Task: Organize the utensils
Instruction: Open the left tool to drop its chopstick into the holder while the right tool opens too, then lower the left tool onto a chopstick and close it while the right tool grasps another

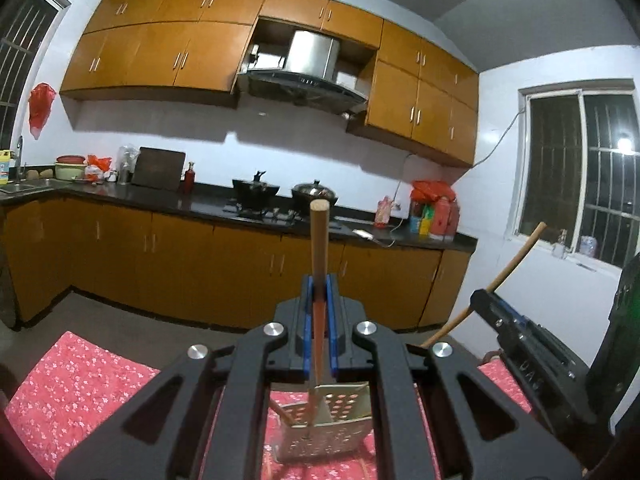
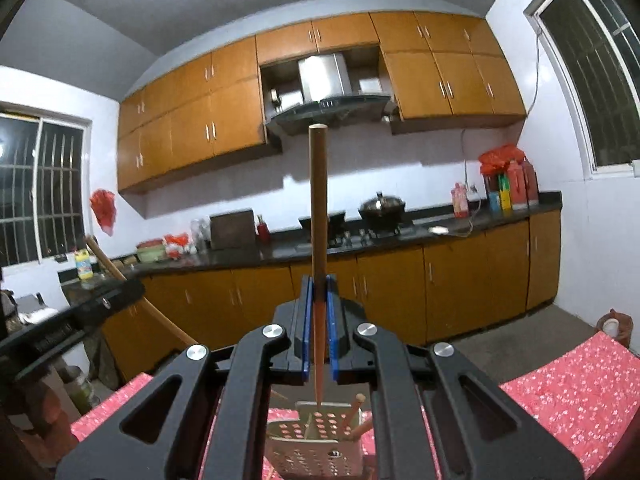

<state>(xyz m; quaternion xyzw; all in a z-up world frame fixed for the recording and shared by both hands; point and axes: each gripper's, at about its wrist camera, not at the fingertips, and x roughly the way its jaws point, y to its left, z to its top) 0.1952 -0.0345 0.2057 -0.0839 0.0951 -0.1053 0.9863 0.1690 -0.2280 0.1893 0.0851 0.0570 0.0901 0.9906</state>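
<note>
Chopsticks, one pinched upright in my left gripper (image 1: 319, 280) and one in my right gripper (image 2: 319, 280), hang over the perforated metal holder (image 2: 316, 448) below my fingers, on a red floral tablecloth (image 2: 568, 400) facing the kitchen counter (image 1: 160, 196).

Home kitchen: wooden cabinets (image 1: 160, 52), range hood (image 1: 304, 84), stove (image 1: 260, 210).

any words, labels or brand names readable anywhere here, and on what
Raised letters on the body of the right hand-held gripper, left wrist view: too blurred to read.
Label on the yellow bottle by the sink: print too small to read.
Packaging on the red and yellow bottles at the counter's end: blurred, unreadable.
Pink packet beside them: unreadable.
Nothing else shows text, including the perforated metal utensil holder and the wooden chopstick each gripper holds.
</note>
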